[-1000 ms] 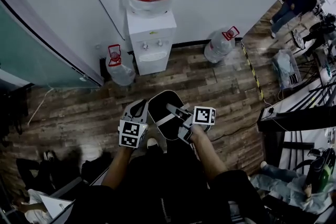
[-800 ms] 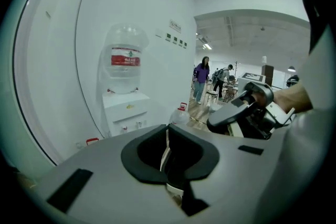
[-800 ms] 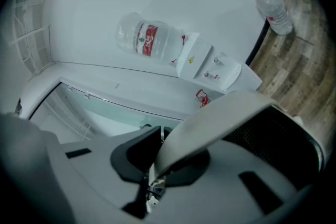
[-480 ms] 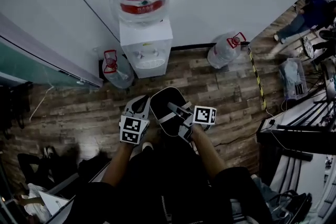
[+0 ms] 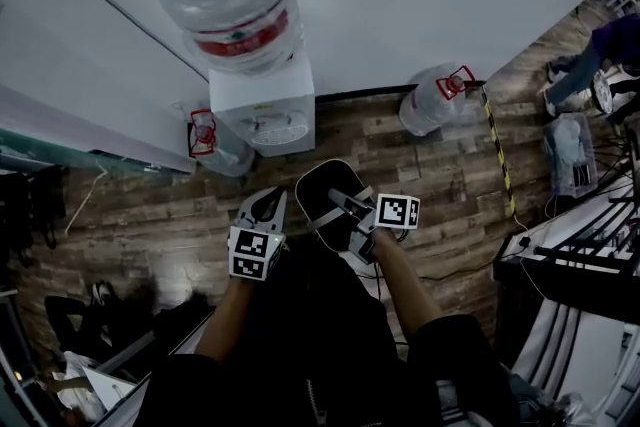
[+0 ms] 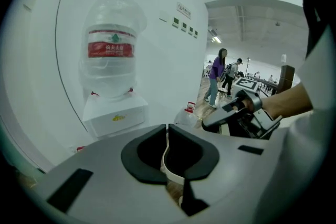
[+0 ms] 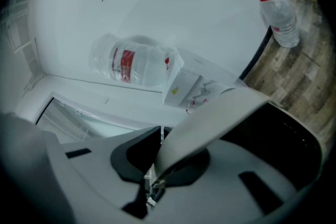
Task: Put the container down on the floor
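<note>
Right gripper [image 5: 345,212]: jaws clamped on the grey strap [image 7: 210,128] of the container [image 5: 320,190], with the band running up and out from between the pads in the right gripper view. Left gripper [image 5: 265,207]: jaws closed together; no task item identified between them. It sits just beside the container's left edge, and contact cannot be confirmed. The container is a dark, oval-mouthed vessel carried off the ground, ahead of the person's legs. It lies forward and slightly left of the right gripper, between the 2 grippers. Its long axis runs away from the person toward the water dispenser [image 5: 262,110]. The floor [image 5: 430,175] is bare wooden boarding directly beneath the load, so in my judgement the coming move is a plain vertical lowering by the right hand, the only one bearing the weight; the left is near enough to steady the rim if required. Clearances: the dispenser stands against the wall ahead. 1 spare bottle [image 5: 212,140] stands at its left foot, and a 2nd bottle [image 5: 432,101] lies off to the right. A striped tape line [image 5: 498,155] marks the boards further right. The boards between the person and the dispenser appear open enough for set-down. Risk noted: the container may swing or tilt on its strap as it meets the floor.
</note>
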{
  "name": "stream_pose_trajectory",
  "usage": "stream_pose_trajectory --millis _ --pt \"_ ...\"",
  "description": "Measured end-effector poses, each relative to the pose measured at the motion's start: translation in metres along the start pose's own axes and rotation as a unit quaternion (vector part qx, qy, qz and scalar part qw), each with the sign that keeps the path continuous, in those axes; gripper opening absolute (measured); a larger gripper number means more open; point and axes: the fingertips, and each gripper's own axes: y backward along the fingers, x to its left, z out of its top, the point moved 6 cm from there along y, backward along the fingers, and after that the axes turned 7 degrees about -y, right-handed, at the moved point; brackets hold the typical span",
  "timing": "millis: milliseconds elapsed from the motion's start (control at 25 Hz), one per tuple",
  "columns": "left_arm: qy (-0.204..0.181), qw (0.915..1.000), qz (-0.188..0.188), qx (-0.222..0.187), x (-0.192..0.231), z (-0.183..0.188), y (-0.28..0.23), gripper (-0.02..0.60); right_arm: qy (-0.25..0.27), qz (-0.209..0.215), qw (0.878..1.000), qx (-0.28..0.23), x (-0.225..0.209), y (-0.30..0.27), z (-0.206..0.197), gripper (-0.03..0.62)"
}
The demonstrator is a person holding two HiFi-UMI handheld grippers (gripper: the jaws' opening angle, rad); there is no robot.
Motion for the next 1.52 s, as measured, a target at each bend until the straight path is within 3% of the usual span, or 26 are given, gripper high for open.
stream_pose_trajectory --millis 320,520,840,1120,1360,1520 --pt "-0.012 0.9995 -0.030 -0.003 0.002 0.011 -0.052 0.025 -0.028 -0.021 0.998 -0.053 -0.035 0.002 0.060 0.029" --pt "-0.023 0.9972 -0.070 -0.011 0.005 0.016 -0.096 0.025 -0.039 -0.028 0.994 -0.099 -0.052 -0.007 0.101 0.029" --pt "-0.009 0.9937 -0.111 -0.014 0.014 0.000 -0.179 0.025 -0.054 -0.025 0.985 -0.162 -0.104 -0.034 0.178 0.029" --pt "0.006 0.9924 -0.123 -0.004 0.021 -0.029 -0.243 0.025 -0.049 -0.008 0.983 -0.177 -0.152 -0.075 0.240 0.029" --pt "-0.005 0.9909 -0.134 -0.008 0.018 -0.051 -0.289 0.023 -0.038 -0.007 0.984 -0.175 -0.198 -0.113 0.277 0.029" --pt "0.003 0.9902 -0.140 0.001 0.020 -0.070 -0.323 0.018 -0.064 0.018 0.981 -0.184 -0.238 -0.134 0.296 0.029"
